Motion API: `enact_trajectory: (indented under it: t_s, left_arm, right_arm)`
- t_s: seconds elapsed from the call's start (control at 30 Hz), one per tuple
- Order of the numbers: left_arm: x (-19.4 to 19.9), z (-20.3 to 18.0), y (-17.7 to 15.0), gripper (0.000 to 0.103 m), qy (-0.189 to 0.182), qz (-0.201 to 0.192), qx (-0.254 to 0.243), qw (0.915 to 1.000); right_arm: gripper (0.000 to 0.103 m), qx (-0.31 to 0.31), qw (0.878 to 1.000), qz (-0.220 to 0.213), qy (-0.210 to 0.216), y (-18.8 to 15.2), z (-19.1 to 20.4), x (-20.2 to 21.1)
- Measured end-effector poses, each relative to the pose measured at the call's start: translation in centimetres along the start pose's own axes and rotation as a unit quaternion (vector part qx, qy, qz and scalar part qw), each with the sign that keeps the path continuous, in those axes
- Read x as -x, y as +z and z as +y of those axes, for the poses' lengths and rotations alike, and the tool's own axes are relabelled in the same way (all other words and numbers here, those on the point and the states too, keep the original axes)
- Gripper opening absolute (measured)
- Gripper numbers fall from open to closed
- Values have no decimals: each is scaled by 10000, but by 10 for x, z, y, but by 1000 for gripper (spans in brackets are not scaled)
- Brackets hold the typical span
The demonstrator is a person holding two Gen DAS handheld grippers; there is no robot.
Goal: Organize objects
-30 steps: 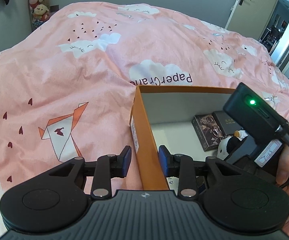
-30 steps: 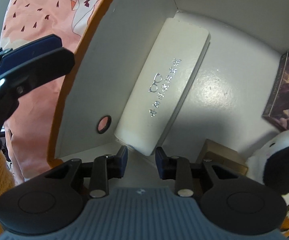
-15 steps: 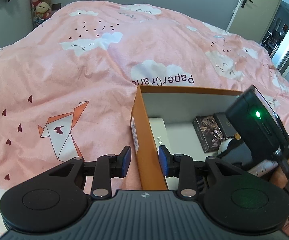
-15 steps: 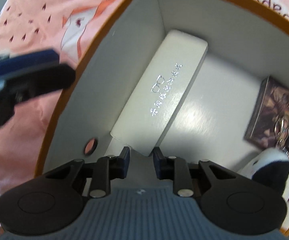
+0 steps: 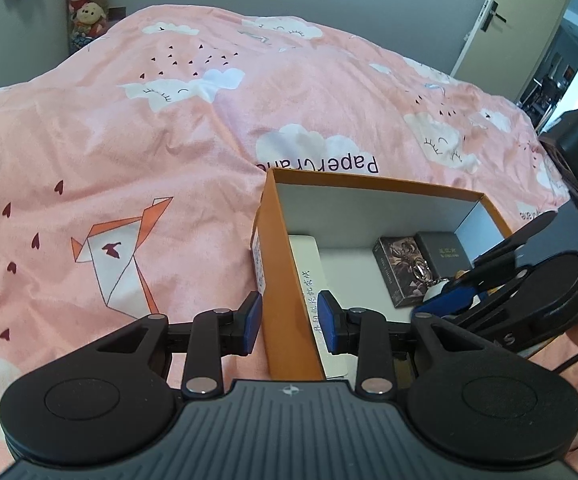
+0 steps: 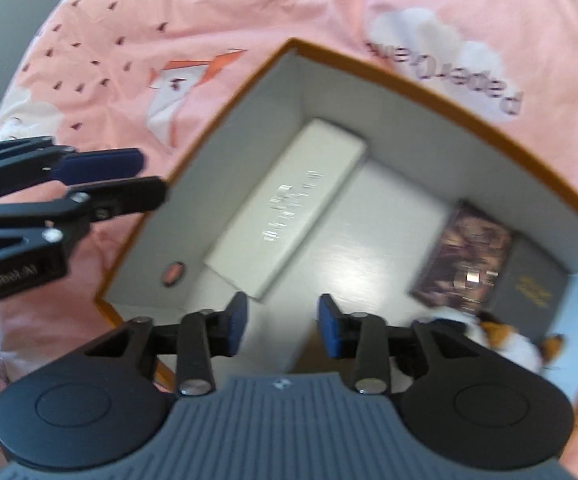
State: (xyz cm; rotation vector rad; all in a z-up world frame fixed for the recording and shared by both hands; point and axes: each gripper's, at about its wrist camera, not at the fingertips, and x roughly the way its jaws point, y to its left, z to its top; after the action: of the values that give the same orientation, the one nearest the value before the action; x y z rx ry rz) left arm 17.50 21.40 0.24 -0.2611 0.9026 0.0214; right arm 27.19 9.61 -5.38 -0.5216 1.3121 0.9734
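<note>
Box (image 5: 277, 264) placement: the orange cardboard box with a white interior sits open-topped on a bed covered by a pink duvet (image 5: 169, 140) printed with clouds and paper cranes.

Left hand-held gripper (image 5: 290, 318): its jaws straddle the near left wall of the box, one blue pad (image 5: 252, 317) outside the wall and the other inside. A small gap shows on each side of the wall, so the jaws stand narrowly apart and are not clamped on it.

Right hand-held gripper (image 6: 283, 326): positioned above the near end of the box, looking down into it. The jaws stand moderately apart and hold nothing. This view is motion-blurred.

Box contents:
- White glasses case (image 6: 289, 212), lying flat along the left wall, its near end just ahead of the right hand-held gripper's fingertips.
- Dark patterned card box (image 6: 469, 256), flat near the far right corner.
- Black booklet (image 6: 529, 288) with gold lettering, just beside the card box on its right.
- Plush toy (image 6: 497, 336) in white, black and orange, at the near right, partly hidden behind the right hand-held gripper's body.

A round hole (image 6: 174, 274) shows in the near wall of the box.
</note>
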Motion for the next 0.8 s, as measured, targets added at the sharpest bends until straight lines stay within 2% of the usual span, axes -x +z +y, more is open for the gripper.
enact_trajectory:
  t_s: [0.1, 0.3, 0.37, 0.53, 0.7, 0.8]
  left_arm:
    - [3, -2, -2, 38, -37, -7, 23, 10000]
    - [7, -4, -7, 38, -45, 0, 63, 10000]
    - [7, -3, -9, 38, -57, 25, 113, 9999]
    - [7, 1, -15, 38, -16, 103, 218, 9997]
    - [6, 2, -19, 38, -66, 174, 246, 9995]
    - [5, 2, -17, 38, -125, 221, 260, 9993]
  right_arm:
    - [48, -164, 9989, 296, -315, -5, -13, -9]
    - [51, -638, 9946, 664, -483, -25, -26, -6]
    - [56, -851, 9929, 725, -398, -27, -29, -10]
    - [53, -1115, 9895, 887, -233, -29, -30, -28]
    - [51, -501, 9958, 725, -246, -29, -18, -20]
    - [51, 447, 9974, 569, -45, -25, -4, -10]
